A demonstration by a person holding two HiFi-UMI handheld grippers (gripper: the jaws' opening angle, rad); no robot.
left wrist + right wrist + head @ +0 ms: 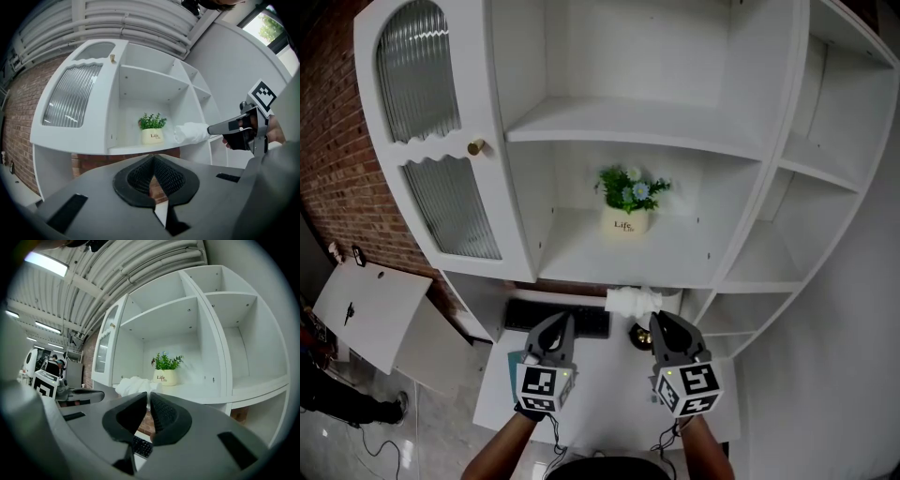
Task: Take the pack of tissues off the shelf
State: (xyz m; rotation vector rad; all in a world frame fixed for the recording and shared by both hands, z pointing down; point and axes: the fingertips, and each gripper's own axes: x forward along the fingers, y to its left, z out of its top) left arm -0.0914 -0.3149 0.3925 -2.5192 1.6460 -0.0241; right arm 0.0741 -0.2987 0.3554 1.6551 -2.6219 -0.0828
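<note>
While the right gripper (656,321) pinches one end of the pack of tissues (633,300), below the potted plant (630,202), likely for clearance, the left gripper (562,322) sits closed, empty.

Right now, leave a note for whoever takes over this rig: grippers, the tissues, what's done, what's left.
Left hand-held gripper: jaws together, empty.
Right hand-held gripper: shut on one end of the pack of tissues.
The pack appears just off the front edge of the shelf, in front of the potted plant.
Done: grasp, pull-out.
Left: probably carry it clear.
</note>
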